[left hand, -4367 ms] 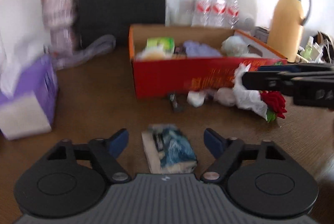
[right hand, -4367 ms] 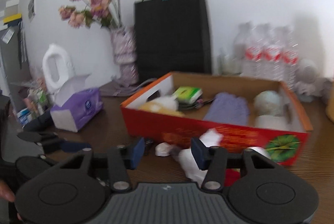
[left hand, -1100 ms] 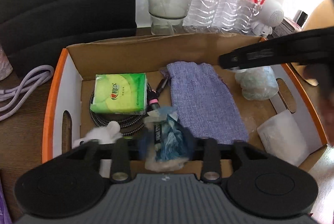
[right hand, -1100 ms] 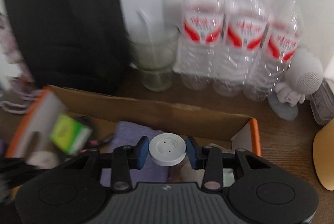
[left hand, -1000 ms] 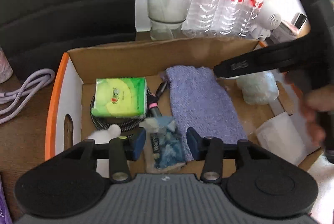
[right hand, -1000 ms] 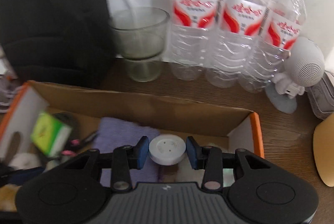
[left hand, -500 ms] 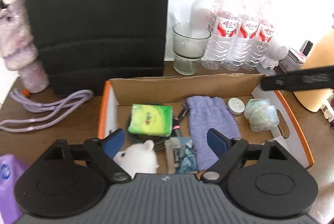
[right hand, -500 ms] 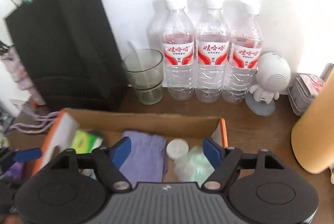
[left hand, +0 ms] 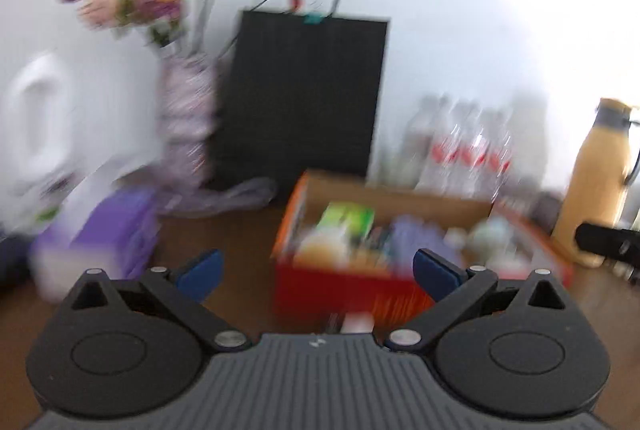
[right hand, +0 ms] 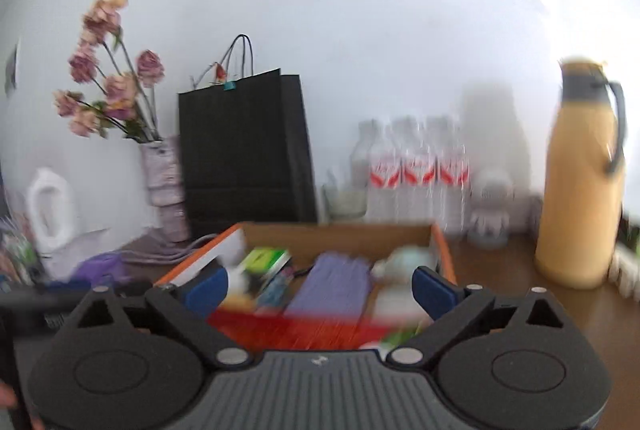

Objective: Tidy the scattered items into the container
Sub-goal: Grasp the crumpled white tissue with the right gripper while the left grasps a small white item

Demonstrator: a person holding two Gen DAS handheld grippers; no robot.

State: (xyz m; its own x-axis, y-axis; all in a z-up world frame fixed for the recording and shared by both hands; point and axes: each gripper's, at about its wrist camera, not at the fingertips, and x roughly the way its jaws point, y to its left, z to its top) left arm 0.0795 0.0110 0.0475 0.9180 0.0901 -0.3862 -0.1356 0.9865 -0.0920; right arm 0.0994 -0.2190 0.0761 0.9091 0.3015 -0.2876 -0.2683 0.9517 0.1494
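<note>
Red cardboard box [left hand: 352,294] sits on the wooden table [left hand: 240,250], long axis running left-right across both views, open top up, now further off than half a second ago since both hands have pulled back from over it. Left gripper [left hand: 316,270] and right gripper [right hand: 316,286] have just been opening, jaws now spread wide with nothing between them; blue tissue pack and white round cap were dropped inside, so two more items look tidied. A small white item [left hand: 357,322] remains on the table against the box front, too blurred to tell which way it points.
</note>
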